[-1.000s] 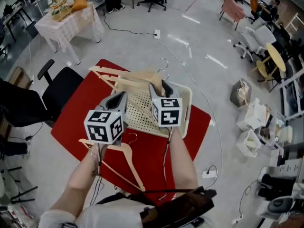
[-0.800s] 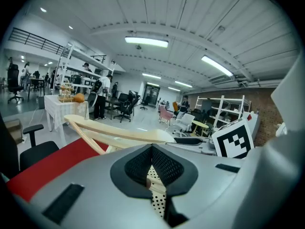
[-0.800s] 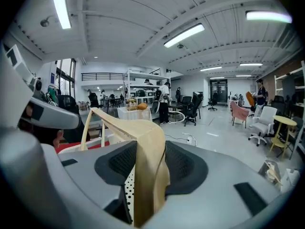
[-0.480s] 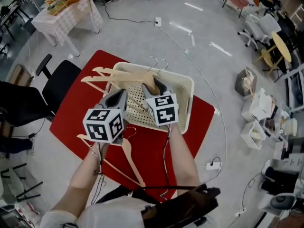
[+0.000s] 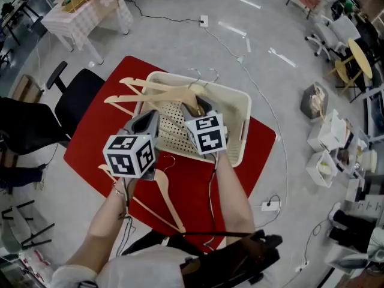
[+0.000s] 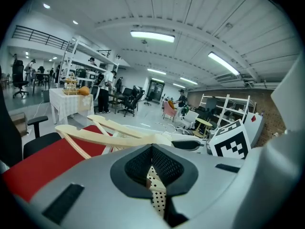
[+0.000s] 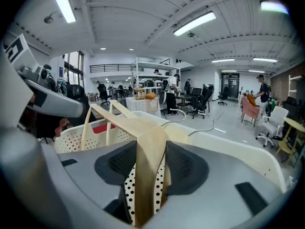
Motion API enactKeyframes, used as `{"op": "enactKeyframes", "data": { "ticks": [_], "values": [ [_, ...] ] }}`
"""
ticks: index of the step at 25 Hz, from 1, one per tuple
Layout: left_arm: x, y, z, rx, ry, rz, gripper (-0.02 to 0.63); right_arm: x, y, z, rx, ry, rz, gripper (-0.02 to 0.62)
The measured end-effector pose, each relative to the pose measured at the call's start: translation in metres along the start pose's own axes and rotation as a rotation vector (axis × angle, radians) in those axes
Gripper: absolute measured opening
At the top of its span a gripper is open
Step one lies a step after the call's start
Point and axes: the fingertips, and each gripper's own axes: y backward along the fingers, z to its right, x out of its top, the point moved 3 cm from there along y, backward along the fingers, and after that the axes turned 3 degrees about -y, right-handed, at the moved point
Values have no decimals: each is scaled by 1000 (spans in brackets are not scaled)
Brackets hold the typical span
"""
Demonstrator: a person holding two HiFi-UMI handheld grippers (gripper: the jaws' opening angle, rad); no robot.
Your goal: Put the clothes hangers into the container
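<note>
A cream perforated basket point(image 5: 240, 110) stands on the red table point(image 5: 96, 143). My right gripper point(image 5: 201, 105) hangs over the basket, shut on two wooden hangers point(image 5: 157, 89) near their necks. Their arms reach left past the basket's rim and their wire hooks point to the far side. In the right gripper view the wood point(image 7: 143, 147) sits clamped between the pads of the right gripper point(image 7: 151, 151). My left gripper point(image 5: 155, 116) hovers beside it at the basket's near left edge, shut and empty point(image 6: 152, 149). Another wooden hanger point(image 5: 165, 194) lies on the table under my left arm.
A black office chair point(image 5: 75, 104) stands against the table's left side. Cables trail over the floor on the right point(image 5: 273, 206). A checked table point(image 5: 84, 8) is far left at the back, and boxes point(image 5: 324, 155) are on the floor to the right.
The right gripper keeps its hold on the two hangers and has shifted slightly over the basket. The view has swung, so more of the basket shows. The left gripper has barely moved.
</note>
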Motion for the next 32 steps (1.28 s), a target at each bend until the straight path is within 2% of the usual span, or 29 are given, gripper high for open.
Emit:
{"op": "enactKeyframes", "data": {
  "ticks": [11,18,23,29,32],
  "values": [
    [-4,22,-11,10,11,12,-2,-1,3,6,-94,3,-35,193],
    [-1,49,-11,12,10,34,-2,29,29,10,-145,-43,55,193],
    [6,79,-3,-1,0,66,-2,46,58,-9,-154,-58,83,192],
    [8,125,6,-31,-7,111,-2,54,102,-43,-135,-168,113,192],
    [2,150,10,-60,-7,136,-2,52,131,-62,-163,-201,149,178]
  ]
}}
